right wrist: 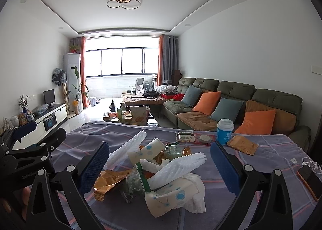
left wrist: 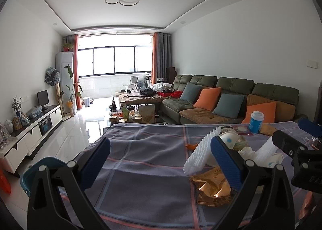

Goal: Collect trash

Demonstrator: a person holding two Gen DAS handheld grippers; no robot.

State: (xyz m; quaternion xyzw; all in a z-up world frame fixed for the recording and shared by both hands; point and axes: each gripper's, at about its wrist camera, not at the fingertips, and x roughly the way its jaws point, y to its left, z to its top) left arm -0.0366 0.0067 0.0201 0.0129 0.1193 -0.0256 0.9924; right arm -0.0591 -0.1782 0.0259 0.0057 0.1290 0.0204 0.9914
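Low in both frames, each gripper points level across the tabletop [left wrist: 151, 161]; left gripper [left wrist: 161, 159] jaws spread wide over bare cloth, holding nothing; right gripper [right wrist: 160, 161] jaws released around the trash pile [right wrist: 159, 171] at centre; its neighbour's casing reads "GenRobo".

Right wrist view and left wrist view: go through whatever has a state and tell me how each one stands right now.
Left claw: open, empty.
Right claw: open, empty, trash pile between its fingers.
Blue paper cup with white lid: upright, lid on.
Cream paper cup with blue dots: tipped on its side.
White foam fruit net: lying loose on the pile.
Gold foil wrapper: crumpled, torn open.
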